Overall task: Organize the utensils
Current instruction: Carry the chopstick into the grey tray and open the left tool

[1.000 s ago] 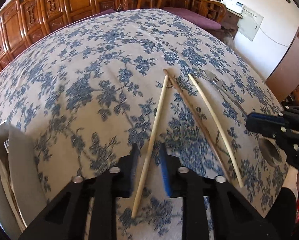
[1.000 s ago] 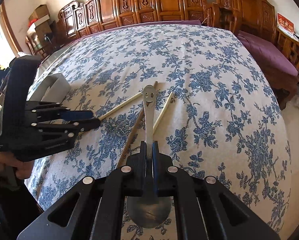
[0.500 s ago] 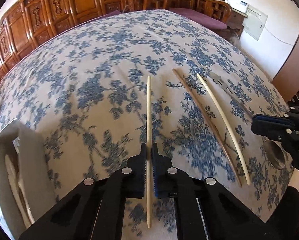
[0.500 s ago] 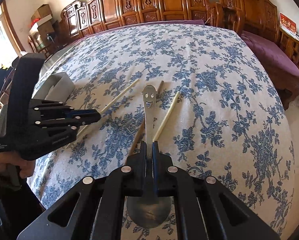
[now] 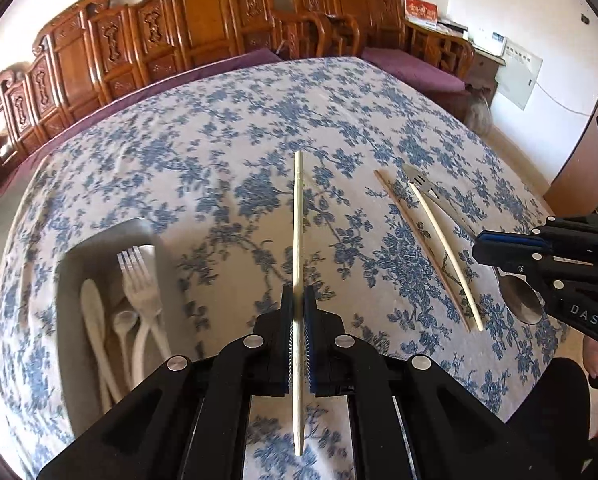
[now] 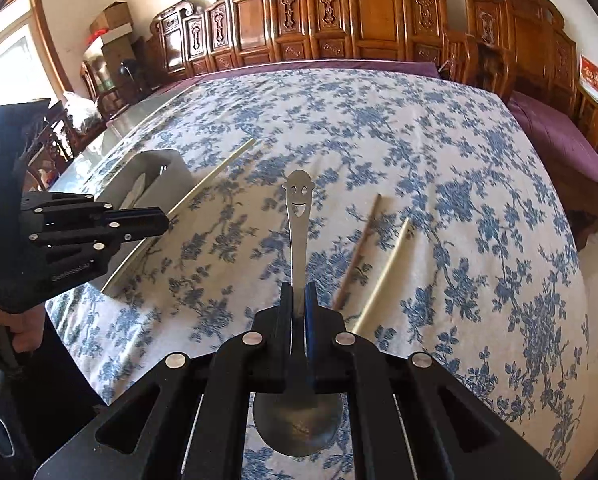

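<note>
My left gripper (image 5: 297, 304) is shut on a pale chopstick (image 5: 297, 216) and holds it above the floral tablecloth; it also shows in the right wrist view (image 6: 155, 218). My right gripper (image 6: 299, 300) is shut on a metal spoon (image 6: 297, 216) with a smiley-face handle, bowl toward me; it shows in the left wrist view (image 5: 483, 244). A brown chopstick (image 5: 419, 248) and a pale chopstick (image 5: 445, 252) lie on the cloth to the right. A grey utensil tray (image 5: 65, 280) at the left holds a fork (image 5: 137, 280) and white spoons (image 5: 93, 320).
Carved wooden chairs (image 6: 339, 16) line the far side of the table. A purple cushioned bench (image 6: 555, 140) stands at the right. The table's edge falls off near my right gripper in the left wrist view.
My left gripper closed on the pale chopstick, lifted it and swung left, bringing the tray into view. My right gripper rose with the spoon.
</note>
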The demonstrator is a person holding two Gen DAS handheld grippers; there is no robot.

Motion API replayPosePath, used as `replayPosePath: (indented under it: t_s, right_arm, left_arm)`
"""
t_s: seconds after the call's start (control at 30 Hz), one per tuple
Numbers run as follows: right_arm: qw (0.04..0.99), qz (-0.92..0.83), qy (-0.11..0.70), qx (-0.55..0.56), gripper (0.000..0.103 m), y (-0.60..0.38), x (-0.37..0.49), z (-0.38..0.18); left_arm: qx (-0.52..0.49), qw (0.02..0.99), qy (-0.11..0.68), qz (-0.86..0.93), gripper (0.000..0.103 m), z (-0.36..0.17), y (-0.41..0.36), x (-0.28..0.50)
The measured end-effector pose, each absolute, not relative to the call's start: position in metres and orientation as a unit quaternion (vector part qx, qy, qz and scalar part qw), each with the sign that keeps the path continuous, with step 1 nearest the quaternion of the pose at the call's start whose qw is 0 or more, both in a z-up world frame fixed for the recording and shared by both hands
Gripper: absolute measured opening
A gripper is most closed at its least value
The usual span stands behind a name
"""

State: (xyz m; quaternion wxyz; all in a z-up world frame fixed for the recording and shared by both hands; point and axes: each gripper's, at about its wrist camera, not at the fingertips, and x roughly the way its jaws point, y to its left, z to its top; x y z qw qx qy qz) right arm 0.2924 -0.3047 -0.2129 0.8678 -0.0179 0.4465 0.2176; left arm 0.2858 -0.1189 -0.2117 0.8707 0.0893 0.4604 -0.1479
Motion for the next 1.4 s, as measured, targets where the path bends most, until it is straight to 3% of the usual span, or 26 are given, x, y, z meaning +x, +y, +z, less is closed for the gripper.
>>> replayPosePath:
  t_s: [0.7, 1.4]
  right_arm:
    - [0.875, 0.231, 0.424, -0.032, 0.007, -0.249, 0.271, -0.171]
    - [0.861, 0.250, 0.440, -0.047, 0.008, -0.214, 0.275, -0.189]
  left_arm:
    - [0.058, 0.895, 0.434, -0.085, 0.004, -0.157, -0.003, 0.268]
    - [0.036, 0.870, 0.488, -0.062, 0.004, -0.224, 0.034, 0.286]
